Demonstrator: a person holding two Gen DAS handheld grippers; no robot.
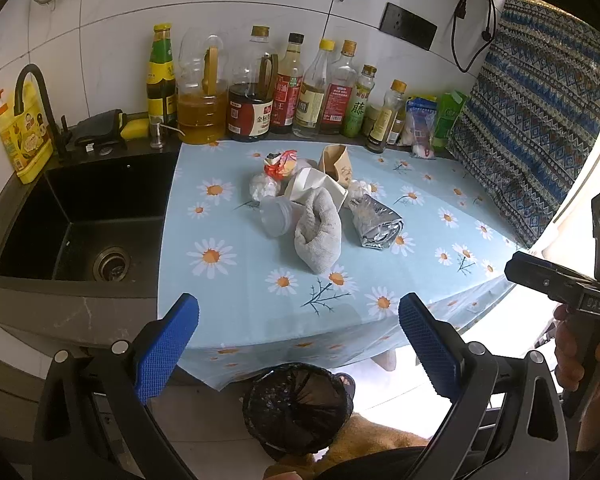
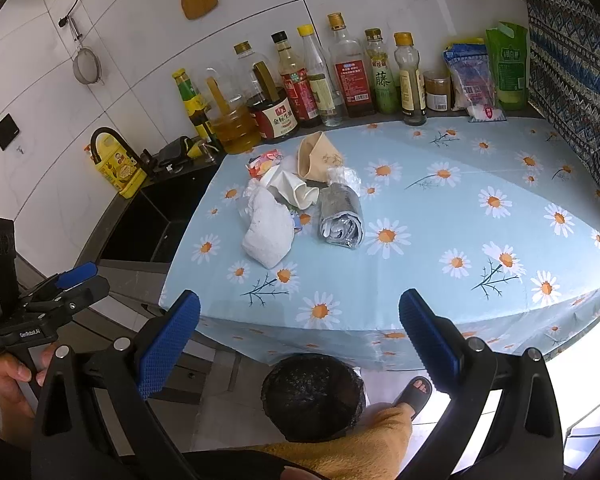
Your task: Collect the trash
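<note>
Left tongs [image 1: 299,344] wide apart, right tongs [image 2: 299,342] likewise, level above bin [image 2: 313,396]

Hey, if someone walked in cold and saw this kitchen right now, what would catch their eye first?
Probably the pile of trash in the middle of the daisy tablecloth: a grey rag, a rolled foil pouch and a brown paper bag. Behind it, a row of sauce and oil bottles lines the wall, and a black-lined bin waits on the floor below the table edge.
</note>
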